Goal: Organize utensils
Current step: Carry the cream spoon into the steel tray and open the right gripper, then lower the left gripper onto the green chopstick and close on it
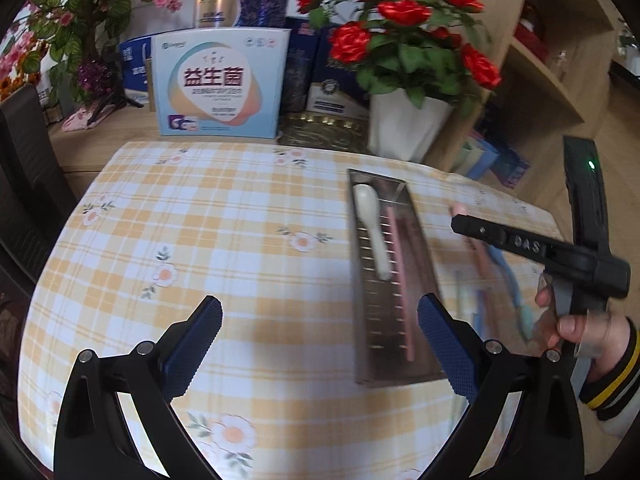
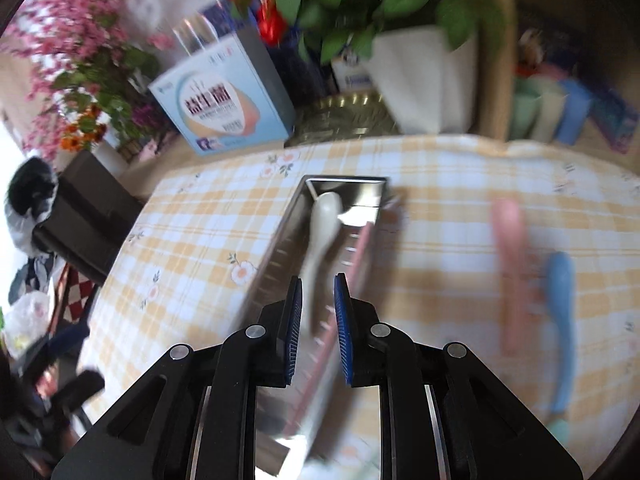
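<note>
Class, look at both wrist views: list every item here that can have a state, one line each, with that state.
Metal tray: flat on the tablecloth, partly filled.
White spoon: lying inside the tray.
Pink chopstick: inside the tray, beside the spoon.
Pink utensil: on the cloth, outside the tray.
Blue utensil: on the cloth, outside the tray.
Left tool: open, empty.
Right tool: narrowly open, nothing gripped.

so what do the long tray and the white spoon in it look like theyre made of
Tray: looks like stainless steel, brushed, its walls reflecting light and rows of slots along its floor. White spoon: likely glazed ceramic or melamine, going by its smooth, opaque, softly glossy surface; the look alone leaves that open.
</note>
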The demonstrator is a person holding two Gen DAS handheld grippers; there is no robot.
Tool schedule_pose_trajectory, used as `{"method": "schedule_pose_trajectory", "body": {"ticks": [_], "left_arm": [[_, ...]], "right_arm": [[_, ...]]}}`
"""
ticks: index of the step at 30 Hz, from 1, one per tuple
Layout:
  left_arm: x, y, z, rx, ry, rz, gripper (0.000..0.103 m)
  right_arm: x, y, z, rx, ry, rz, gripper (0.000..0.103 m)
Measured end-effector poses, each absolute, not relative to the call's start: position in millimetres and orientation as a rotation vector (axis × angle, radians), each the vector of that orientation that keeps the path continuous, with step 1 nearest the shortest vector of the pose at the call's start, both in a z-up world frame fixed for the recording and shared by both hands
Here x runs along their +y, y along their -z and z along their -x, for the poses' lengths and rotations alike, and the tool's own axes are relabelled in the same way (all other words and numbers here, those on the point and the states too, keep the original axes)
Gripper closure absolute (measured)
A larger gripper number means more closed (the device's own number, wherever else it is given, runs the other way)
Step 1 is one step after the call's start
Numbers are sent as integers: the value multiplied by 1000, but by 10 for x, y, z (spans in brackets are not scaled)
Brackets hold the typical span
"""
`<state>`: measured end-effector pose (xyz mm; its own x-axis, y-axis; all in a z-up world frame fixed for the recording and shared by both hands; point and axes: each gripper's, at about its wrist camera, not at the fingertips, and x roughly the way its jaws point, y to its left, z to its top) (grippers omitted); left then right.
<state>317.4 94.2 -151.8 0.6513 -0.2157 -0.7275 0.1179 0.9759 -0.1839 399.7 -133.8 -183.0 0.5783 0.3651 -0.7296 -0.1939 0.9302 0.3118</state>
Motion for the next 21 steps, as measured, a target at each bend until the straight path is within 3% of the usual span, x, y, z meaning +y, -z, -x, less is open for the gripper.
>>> {"method": "schedule_pose_trajectory", "body": {"ticks": [2,4,10,12,15,21], "left_arm": [[793,1506,-3052,836,221,129,8],[619,1518,-2910,836,248,124,17],[154,1728,-2632,910,373,107,56],[24,1836,-2590,949,410,96,75],[-176,1991,-2557,997,463,75,84],[-506,2238,-2679,1042,508,-7,91]], "right_arm": [[-1533,1809,-3745,854,-334,-210,86],[-1710,1825,-3535,827,-327,-208,86],[-2253,2066,-2931,811,-245,-194,86],[-2393,2149,-2783,811,-224,-217,86],[-2549,2244,-2641,813,-204,-250,86],[-2668,2305,-2550,796,-198,-301,86]]}}
